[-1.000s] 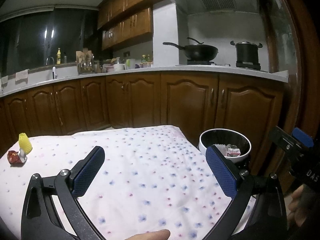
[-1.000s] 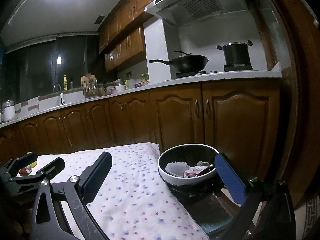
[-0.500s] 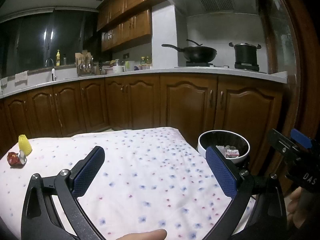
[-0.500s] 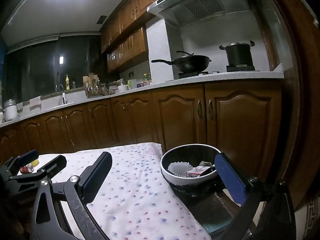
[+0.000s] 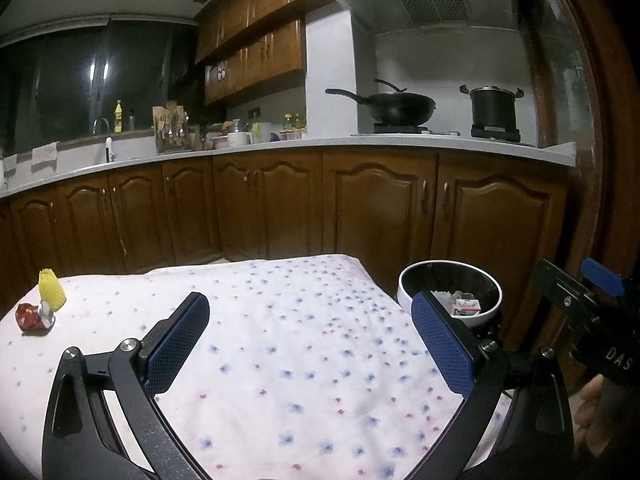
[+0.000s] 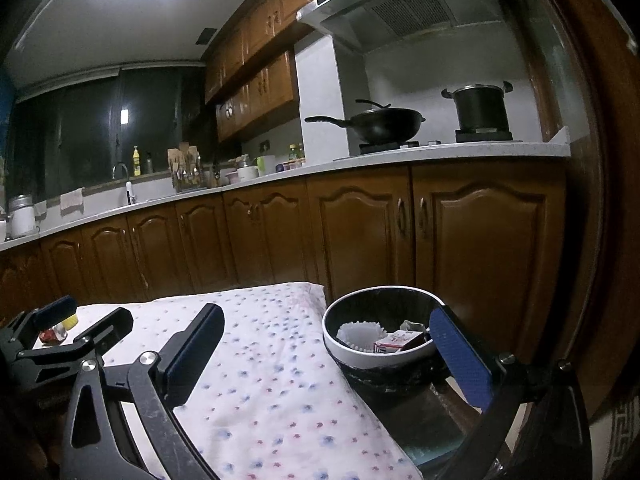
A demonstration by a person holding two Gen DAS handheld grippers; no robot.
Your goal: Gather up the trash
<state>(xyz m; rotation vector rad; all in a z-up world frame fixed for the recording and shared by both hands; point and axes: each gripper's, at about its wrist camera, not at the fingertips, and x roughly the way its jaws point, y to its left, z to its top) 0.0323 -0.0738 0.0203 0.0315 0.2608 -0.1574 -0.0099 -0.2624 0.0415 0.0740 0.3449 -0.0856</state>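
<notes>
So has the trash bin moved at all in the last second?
Cannot tell. The trash bin sits a little higher in the left wrist view, but so do the table edge and cabinets, so the camera shifted, not clearly the bin.

left wrist: low over the floral tablecloth (image 5: 304,344), facing the cabinets and stove, bin (image 5: 450,294) at right | right wrist: further right, close above the bin (image 6: 380,354), same heading | shared: tablecloth, bin, counter (image 6: 400,156), wok (image 5: 396,108), pot (image 6: 478,110); each view catches the other gripper at its edge
</notes>
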